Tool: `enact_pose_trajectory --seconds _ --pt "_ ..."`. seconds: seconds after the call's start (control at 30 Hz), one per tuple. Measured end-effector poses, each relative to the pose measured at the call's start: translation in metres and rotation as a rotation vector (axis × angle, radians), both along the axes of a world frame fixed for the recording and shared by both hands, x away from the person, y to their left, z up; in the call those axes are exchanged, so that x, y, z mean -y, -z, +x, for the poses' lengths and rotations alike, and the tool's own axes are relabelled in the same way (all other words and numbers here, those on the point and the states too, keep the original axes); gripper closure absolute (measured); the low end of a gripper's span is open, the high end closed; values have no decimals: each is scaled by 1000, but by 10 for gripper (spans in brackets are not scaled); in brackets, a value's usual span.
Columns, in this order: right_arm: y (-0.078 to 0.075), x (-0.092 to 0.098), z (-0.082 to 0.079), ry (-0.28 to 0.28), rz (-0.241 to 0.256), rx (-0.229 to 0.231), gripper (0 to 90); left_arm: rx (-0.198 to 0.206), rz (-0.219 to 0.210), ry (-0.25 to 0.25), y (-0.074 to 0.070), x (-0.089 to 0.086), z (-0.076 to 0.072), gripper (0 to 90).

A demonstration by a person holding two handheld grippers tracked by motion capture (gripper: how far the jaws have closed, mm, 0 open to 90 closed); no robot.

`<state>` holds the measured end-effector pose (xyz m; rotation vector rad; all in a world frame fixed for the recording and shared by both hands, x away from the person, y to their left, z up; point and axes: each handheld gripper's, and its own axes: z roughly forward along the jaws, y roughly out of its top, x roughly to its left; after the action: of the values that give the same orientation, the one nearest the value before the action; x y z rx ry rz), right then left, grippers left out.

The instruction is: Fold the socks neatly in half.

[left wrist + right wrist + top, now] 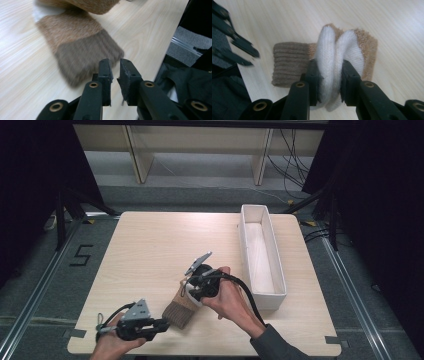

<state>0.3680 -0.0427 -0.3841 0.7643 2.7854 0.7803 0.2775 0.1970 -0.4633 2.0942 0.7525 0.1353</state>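
A fuzzy sock (179, 313) lies near the table's front edge, with a tan body, a grey-brown ribbed cuff and a white toe. My right gripper (192, 293) is shut on the bunched white toe end (329, 50), which bulges up between its jaws (329, 66). The cuff (289, 63) lies flat on the wood. My left gripper (163, 324) sits just left of the cuff (82, 57); its jaws (115, 63) stand almost together with a slim gap and nothing between them. It also shows blurred at the upper left of the right gripper view (249, 56).
A long white open box (245, 245) stands lengthwise on the right side of the wooden table (150, 245). The table's front edge runs close behind my left gripper. Black curtains, cables and shelf legs lie beyond the table.
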Motion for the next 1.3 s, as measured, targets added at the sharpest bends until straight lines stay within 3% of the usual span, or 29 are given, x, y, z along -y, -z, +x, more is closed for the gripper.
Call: enact_pose_trajectory --seconds 0.03,0.1,0.13,0.3,0.5,0.6,0.63,0.83,0.93,0.97,1.0,1.03,1.07,1.2,1.3 --pt "0 0 0 0 0 0 722 0 0 0 0 0 0 796" --pt "2 -5 -3 -10 0 -5 721 -12 -15 -46 4 -12 -3 796" --pt "6 -11 -4 -31 2 -7 719 -33 -10 -65 9 -21 -2 785" --pt "17 -24 -9 -65 -11 -31 719 -48 17 -73 16 -26 0 770" --pt "37 -38 -15 -111 -29 -58 713 -72 18 -81 23 -25 2 721" --pt "45 -42 -17 -121 -32 -73 675 -76 22 -86 24 -24 2 694" --pt "49 -44 -18 -121 -11 -81 634 -74 17 -85 24 -24 3 674" --pt "43 -41 -23 -135 35 -80 574 -67 21 -98 22 -30 4 656" --pt "32 -36 -25 -145 84 -79 577 -66 12 -95 21 -32 5 650" --pt "24 -32 -28 -129 114 -102 577 -51 22 -96 19 -33 5 649" --pt "24 -32 -28 -129 114 -102 577 -51 22 -96 19 -33 5 648" --pt "21 -30 -28 -130 124 -91 579 -58 -6 -109 18 -31 3 648" --pt "16 -26 -25 -134 139 -49 594 -49 -2 -103 16 -32 4 647" --pt "17 -21 -23 -120 129 -54 624 -44 -48 -111 13 -30 4 649" --pt "26 -20 -23 -105 107 -92 637 -38 -34 -98 9 -28 3 648"
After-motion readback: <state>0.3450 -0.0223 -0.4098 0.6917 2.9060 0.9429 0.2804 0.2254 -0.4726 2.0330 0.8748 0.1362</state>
